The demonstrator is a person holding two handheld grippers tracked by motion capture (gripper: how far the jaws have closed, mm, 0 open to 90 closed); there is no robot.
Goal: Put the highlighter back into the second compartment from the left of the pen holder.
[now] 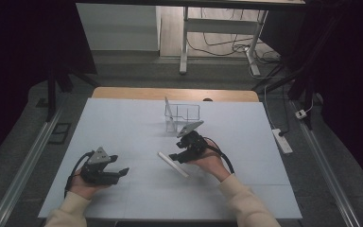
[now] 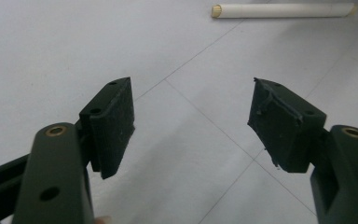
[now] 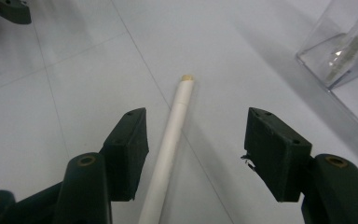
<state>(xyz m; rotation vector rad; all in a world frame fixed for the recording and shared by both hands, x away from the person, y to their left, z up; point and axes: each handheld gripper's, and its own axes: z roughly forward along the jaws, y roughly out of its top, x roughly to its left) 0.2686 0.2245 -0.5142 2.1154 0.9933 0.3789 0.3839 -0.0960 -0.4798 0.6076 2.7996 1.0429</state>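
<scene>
A white stick is seen lying flat on the white tabletop, slanted, in front of the right gripper, which is held low over its far end. In the right gripper view the stick is found between the two jaws, nearer the left one, with neither pad touching it; the jaws are spread wide, so nothing is gripped yet. The gripper is judged to be lined up along the stick so that the jaws can be closed across its thin width, which would give the surest hold on something so narrow and round. A clear plastic holder is set upright further back near the middle of the tabletop, just beyond the right hand, and is likely meant as the place for the stick. The left gripper is rested on the near left of the tabletop, well apart from the stick, with its jaws also wide and nothing between them; the stick is seen far off at the top of its view, so it is kept out of the way
</scene>
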